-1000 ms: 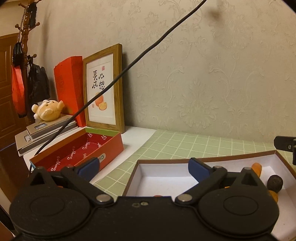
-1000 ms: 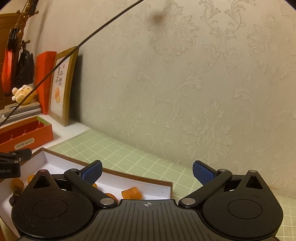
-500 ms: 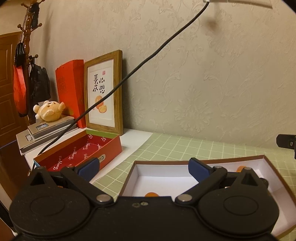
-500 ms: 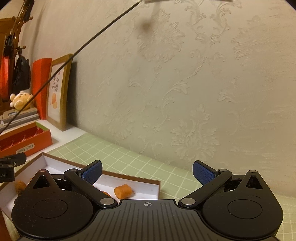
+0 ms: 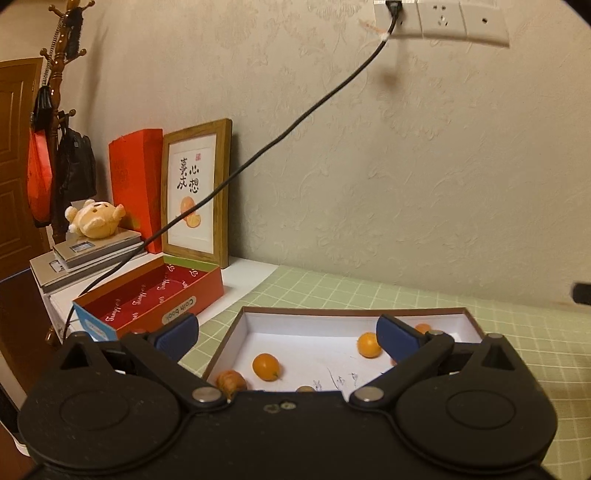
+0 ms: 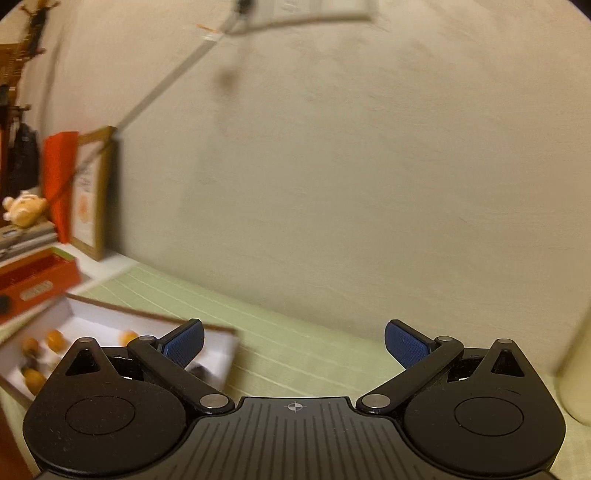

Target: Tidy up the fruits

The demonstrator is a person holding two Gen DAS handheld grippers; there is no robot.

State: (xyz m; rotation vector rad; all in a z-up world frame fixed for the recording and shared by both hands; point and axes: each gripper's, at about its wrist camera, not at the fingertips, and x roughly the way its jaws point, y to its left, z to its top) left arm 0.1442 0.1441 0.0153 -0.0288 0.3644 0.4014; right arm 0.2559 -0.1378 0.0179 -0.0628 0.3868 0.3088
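A shallow white box with a brown rim (image 5: 314, 312) lies on the green checked mat and holds several small fruits: an orange kumquat (image 5: 266, 366), another (image 5: 368, 344), and a brownish wrinkled one (image 5: 231, 382). My left gripper (image 5: 286, 338) is open and empty, held above the box's near side. My right gripper (image 6: 293, 343) is open and empty over the mat, to the right of the box (image 6: 85, 314). The right wrist view is blurred; the fruits (image 6: 55, 339) show as orange smears.
An open red box (image 5: 155, 295) sits left of the white box. Behind it stand a framed picture (image 5: 195, 192) and a red carton (image 5: 135, 177); a plush toy (image 5: 96, 218) lies on stacked books. A black cable (image 5: 295, 125) runs to a wall socket (image 5: 439, 20). A pale object (image 6: 576, 369) stands far right.
Both grippers have risen and tilted, so the box's inside and the wall socket now show. The right gripper has swung to the right, away from the box. Both stay open.
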